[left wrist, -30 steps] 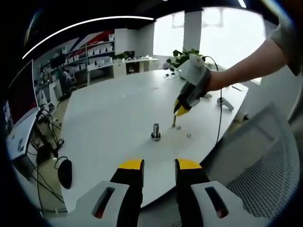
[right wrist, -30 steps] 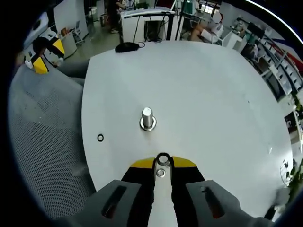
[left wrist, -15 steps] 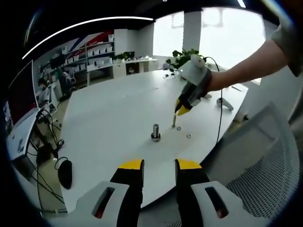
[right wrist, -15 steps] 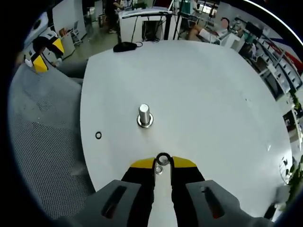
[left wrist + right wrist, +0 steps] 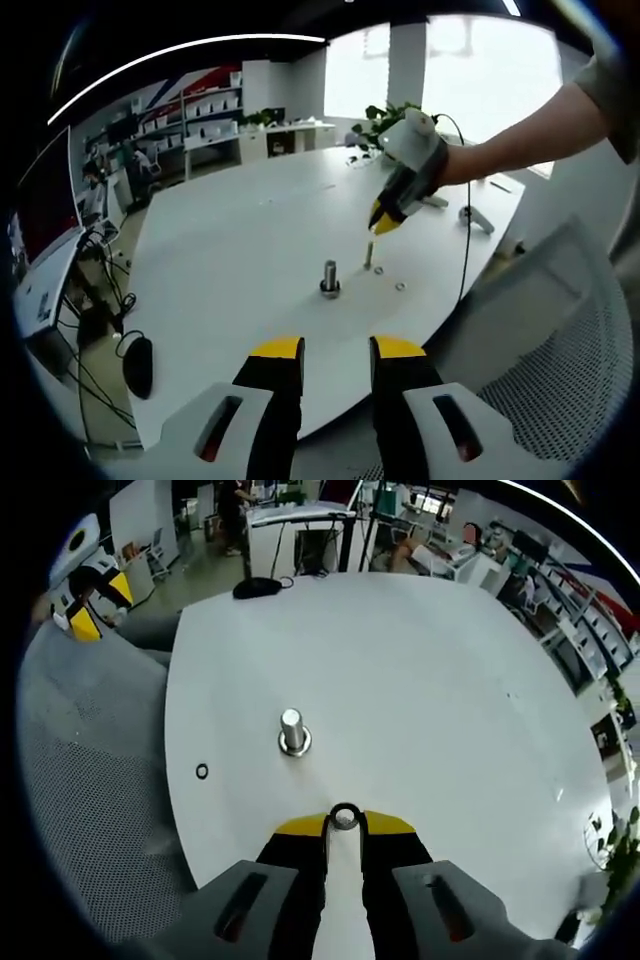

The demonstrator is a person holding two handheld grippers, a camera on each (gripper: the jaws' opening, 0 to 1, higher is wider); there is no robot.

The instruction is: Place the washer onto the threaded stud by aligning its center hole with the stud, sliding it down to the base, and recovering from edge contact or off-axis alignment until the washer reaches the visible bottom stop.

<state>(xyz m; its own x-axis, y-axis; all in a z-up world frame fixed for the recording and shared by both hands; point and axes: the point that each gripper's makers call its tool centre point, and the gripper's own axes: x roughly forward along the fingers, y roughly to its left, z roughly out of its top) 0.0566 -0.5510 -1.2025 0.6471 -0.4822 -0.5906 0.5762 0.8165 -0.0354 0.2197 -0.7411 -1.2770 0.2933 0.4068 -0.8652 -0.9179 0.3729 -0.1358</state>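
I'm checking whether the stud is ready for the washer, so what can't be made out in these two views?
- Stud threads: too small and blurred in both views.
- Washer in the right gripper: lower part hidden between the jaws.
- Second washer on the table: too small to tell its hole size.
- Small post by the stud, left gripper view: too small to identify.
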